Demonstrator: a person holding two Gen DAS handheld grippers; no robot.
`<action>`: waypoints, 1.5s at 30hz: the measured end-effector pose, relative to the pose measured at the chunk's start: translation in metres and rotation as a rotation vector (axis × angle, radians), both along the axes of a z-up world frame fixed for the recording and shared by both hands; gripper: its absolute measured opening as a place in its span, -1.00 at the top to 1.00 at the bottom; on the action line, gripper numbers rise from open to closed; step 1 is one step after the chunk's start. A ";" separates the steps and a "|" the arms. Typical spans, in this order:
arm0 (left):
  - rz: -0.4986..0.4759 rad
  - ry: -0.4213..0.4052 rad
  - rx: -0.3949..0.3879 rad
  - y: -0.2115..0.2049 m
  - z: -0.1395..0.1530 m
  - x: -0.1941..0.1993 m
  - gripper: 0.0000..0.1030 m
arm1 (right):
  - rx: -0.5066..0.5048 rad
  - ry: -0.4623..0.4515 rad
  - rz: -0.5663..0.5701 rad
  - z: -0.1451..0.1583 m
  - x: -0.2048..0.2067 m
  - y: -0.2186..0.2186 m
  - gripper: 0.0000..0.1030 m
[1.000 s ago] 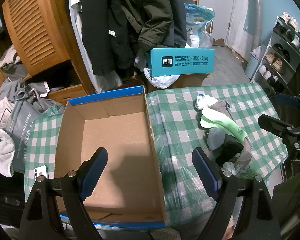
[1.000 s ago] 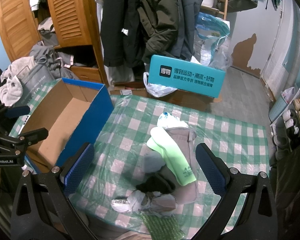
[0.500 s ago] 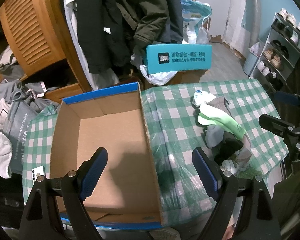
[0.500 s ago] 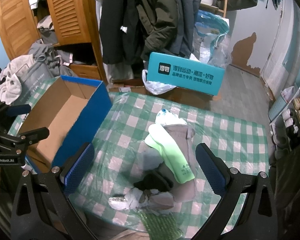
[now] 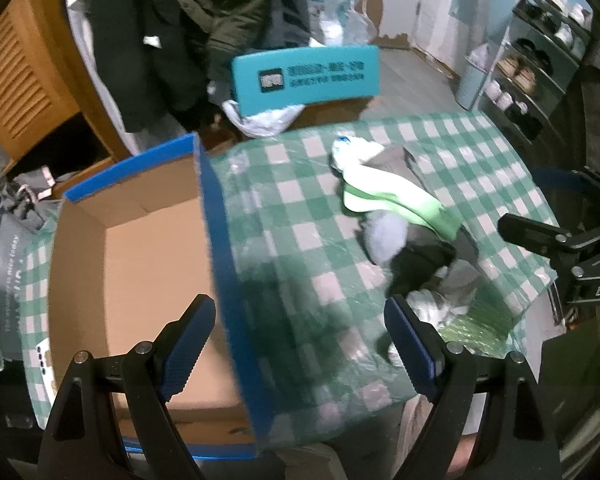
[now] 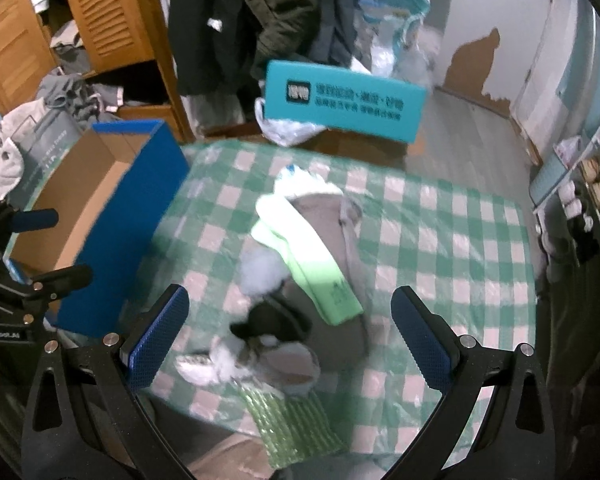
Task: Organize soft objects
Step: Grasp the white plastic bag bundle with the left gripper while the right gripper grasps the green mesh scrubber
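Note:
A pile of socks (image 6: 300, 264) lies on the green checked tablecloth (image 6: 440, 240): a light green sock (image 6: 312, 256) on top, grey, black and white ones under it. In the left wrist view the same pile (image 5: 400, 220) sits right of an empty blue cardboard box (image 5: 140, 264). My left gripper (image 5: 296, 344) is open, straddling the box's right wall above the cloth. My right gripper (image 6: 288, 336) is open just above the near end of the sock pile, holding nothing.
A teal box (image 6: 344, 100) stands beyond the table in front of hanging coats (image 6: 260, 20). A wooden wardrobe (image 6: 112, 28) and heaped clothes (image 6: 8, 156) are at the left, a shoe rack (image 5: 540, 60) at the right. Green bubble wrap (image 6: 292, 424) lies at the table's near edge.
Both grippers have moved forward and rightward toward the sock pile; the view is motion-blurred. The left gripper has shifted from over the box to its right wall. Both stay open.

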State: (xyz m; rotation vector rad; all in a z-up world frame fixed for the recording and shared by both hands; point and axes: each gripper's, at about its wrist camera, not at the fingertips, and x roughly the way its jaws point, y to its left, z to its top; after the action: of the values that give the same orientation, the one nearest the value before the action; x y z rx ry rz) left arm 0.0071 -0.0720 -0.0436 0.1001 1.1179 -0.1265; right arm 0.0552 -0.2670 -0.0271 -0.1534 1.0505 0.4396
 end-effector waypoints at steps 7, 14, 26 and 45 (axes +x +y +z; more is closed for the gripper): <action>-0.059 0.068 0.009 -0.029 -0.027 -0.001 -0.70 | -0.039 0.081 -0.012 -0.029 -0.011 -0.021 -0.95; -0.092 0.126 0.004 -0.045 -0.051 -0.004 -0.70 | -0.044 0.163 -0.024 -0.055 -0.019 -0.033 -0.95; -0.165 0.203 0.050 -0.070 -0.088 -0.012 -0.70 | -0.115 0.268 0.014 -0.103 -0.031 -0.034 -0.95; -0.194 0.267 0.063 -0.079 -0.114 -0.007 -0.70 | -0.192 0.332 0.104 -0.151 -0.037 -0.012 -0.79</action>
State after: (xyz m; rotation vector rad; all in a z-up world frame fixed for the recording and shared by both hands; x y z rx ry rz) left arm -0.0002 -0.1509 -0.1581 0.2535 1.3775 -0.2843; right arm 0.0187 -0.2785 -0.1782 -0.3150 1.4162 0.4676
